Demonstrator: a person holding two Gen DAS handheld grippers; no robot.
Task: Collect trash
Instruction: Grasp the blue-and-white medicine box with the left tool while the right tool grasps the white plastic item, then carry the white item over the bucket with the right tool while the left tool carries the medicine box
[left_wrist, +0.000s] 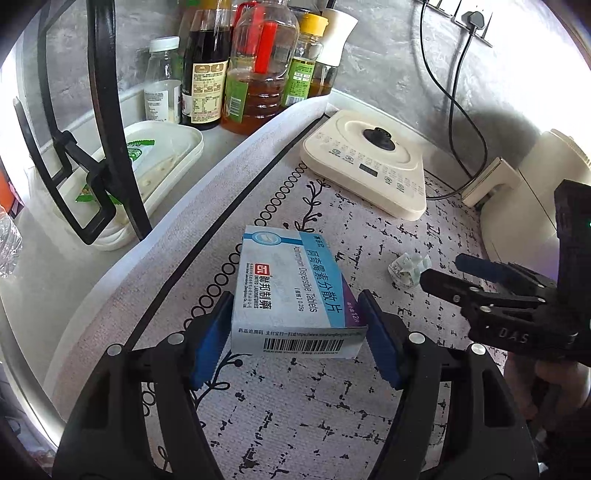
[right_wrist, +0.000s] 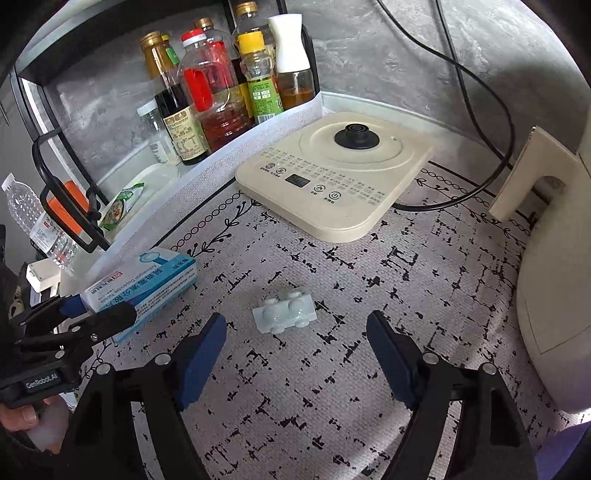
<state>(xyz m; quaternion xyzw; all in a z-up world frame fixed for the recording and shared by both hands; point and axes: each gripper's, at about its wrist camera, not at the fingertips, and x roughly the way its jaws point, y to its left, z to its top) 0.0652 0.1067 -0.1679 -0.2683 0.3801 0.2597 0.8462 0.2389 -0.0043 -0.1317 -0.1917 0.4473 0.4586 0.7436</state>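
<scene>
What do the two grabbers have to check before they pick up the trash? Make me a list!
1. Medicine box sits between the left gripper pads: ok.
2. Left pads squeezing the box firmly: cannot tell; the blue pads sit right at its sides.
3. Right gripper open: ok.
4. Blister pack lined up between the right fingers: not ok; it lies just ahead of the tips.
5. The two grippers are apart from each other: ok.
6. Kettle base clear of both pieces of trash: ok.
</scene>
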